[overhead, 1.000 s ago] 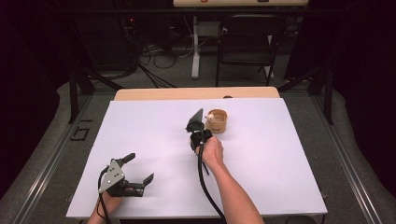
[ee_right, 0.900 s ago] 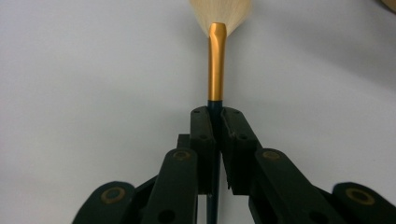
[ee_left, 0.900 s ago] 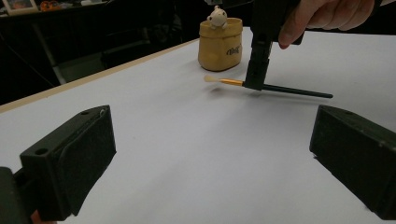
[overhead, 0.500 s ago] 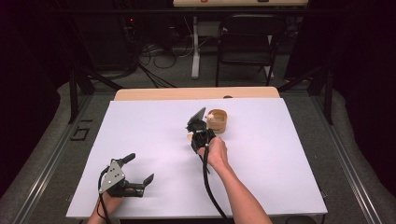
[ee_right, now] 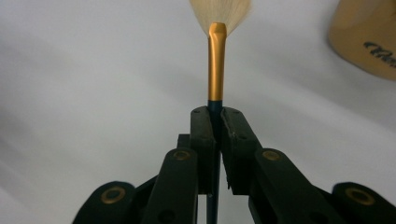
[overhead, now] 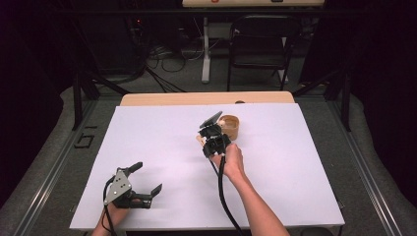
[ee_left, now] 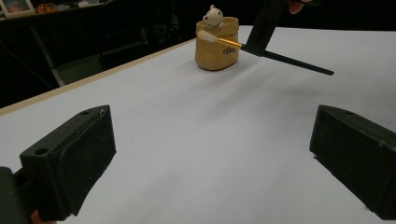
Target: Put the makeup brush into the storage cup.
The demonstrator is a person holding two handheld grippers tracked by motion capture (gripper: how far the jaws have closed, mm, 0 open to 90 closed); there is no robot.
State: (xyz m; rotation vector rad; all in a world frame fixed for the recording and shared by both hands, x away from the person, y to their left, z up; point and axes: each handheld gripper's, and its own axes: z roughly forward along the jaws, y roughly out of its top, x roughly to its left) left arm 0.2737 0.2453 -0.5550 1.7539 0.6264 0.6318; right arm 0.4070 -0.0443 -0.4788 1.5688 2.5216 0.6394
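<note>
My right gripper (ee_right: 215,114) is shut on the dark handle of a makeup brush (ee_right: 216,65) with a gold ferrule and pale bristles, which point down at the white table. In the high view this gripper (overhead: 205,139) is mid-table, just left of a tan cup (overhead: 230,127). From the left gripper view the brush (ee_left: 229,43) lies across the front of the cup (ee_left: 217,46), which holds a small white figure (ee_left: 214,16); I cannot tell if the bristles touch it. My left gripper (overhead: 140,184) rests open near the front left edge, nothing between its jaws.
A white sheet (overhead: 147,142) covers the table, with a wooden strip (overhead: 162,98) along the far edge. A black chair (overhead: 258,44) and cables stand on the floor beyond the table. Dark curtains close both sides.
The right hand with the brush has shifted slightly to the right, toward the cup. The left gripper has stayed where it was.
</note>
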